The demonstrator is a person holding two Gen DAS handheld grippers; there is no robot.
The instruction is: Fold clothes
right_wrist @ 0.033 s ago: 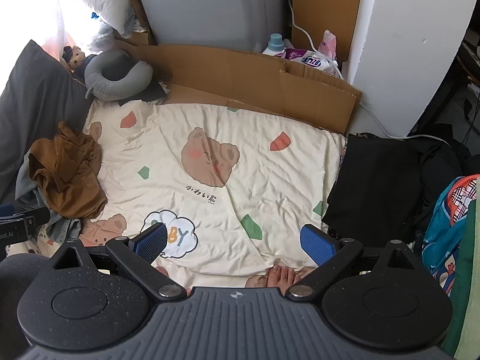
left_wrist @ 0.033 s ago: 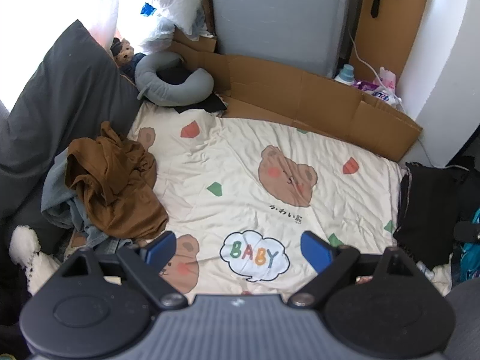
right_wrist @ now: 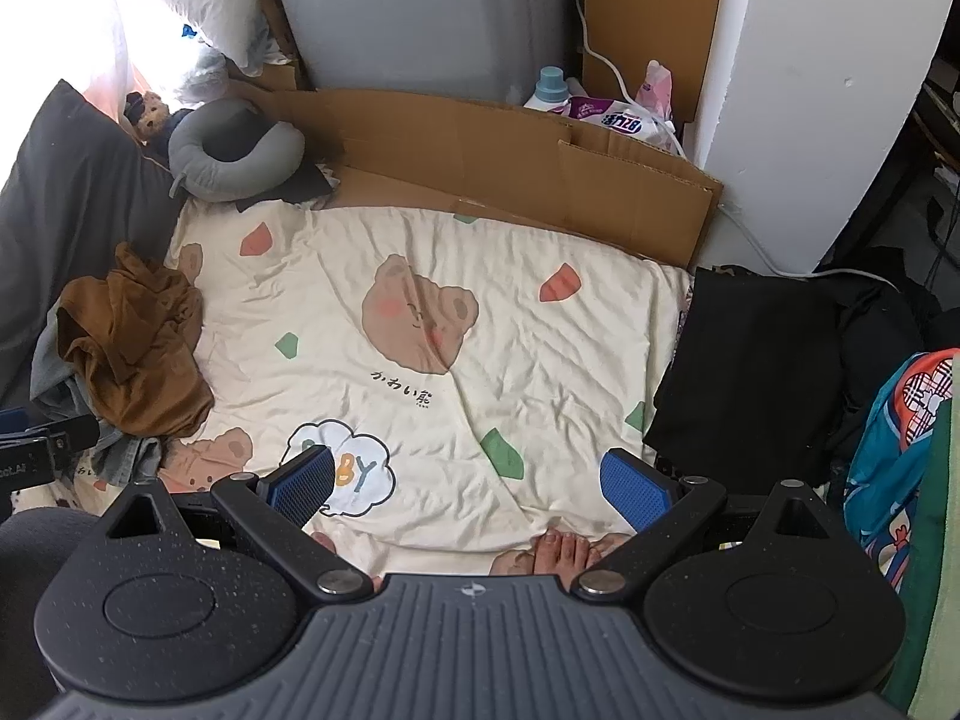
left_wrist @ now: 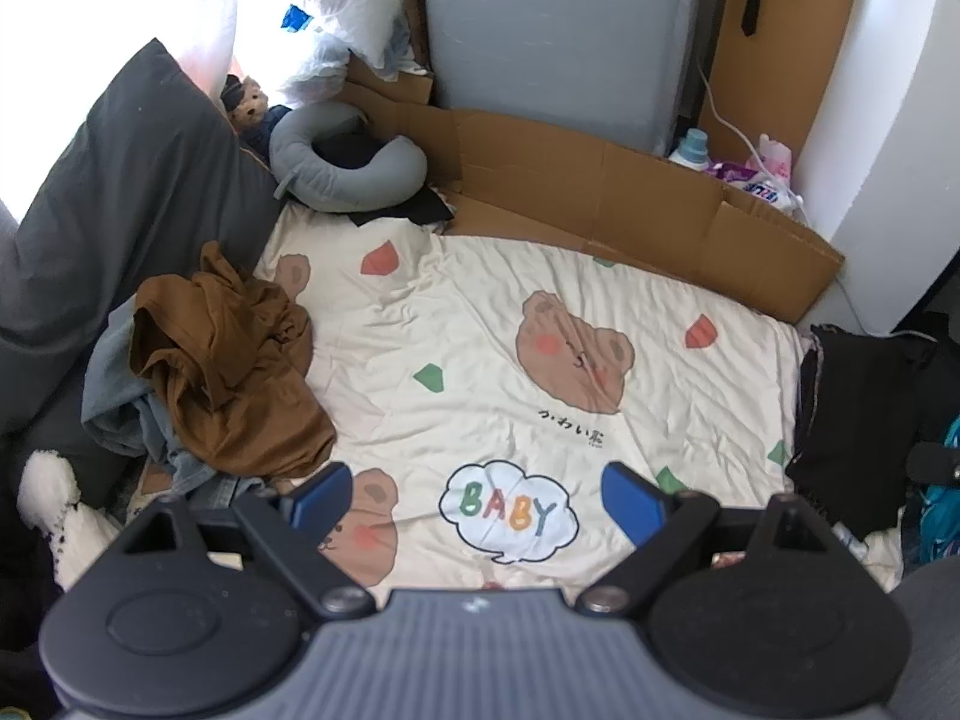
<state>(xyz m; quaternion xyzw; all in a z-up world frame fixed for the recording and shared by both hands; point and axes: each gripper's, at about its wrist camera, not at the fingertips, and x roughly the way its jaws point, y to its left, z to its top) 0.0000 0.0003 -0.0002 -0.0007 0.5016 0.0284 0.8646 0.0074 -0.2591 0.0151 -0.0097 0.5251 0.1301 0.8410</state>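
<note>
A crumpled brown garment (left_wrist: 228,372) lies at the left edge of the cream bear-print blanket (left_wrist: 480,360), on top of grey-blue clothes (left_wrist: 120,408). The right wrist view shows the same brown garment (right_wrist: 132,348) and blanket (right_wrist: 510,330). A flat black garment (right_wrist: 744,360) lies off the blanket's right side, also visible as the black garment (left_wrist: 852,408). My left gripper (left_wrist: 474,489) hovers open above the blanket's near edge, holding nothing. My right gripper (right_wrist: 465,477) is likewise open and empty over the near edge.
A grey neck pillow (left_wrist: 348,168), a small teddy bear (left_wrist: 246,108) and a dark grey pillow (left_wrist: 120,192) sit at the back left. A cardboard sheet (left_wrist: 600,192) lines the far edge. A colourful bag (right_wrist: 900,438) is at the right. A person's toes (right_wrist: 564,552) rest on the near edge.
</note>
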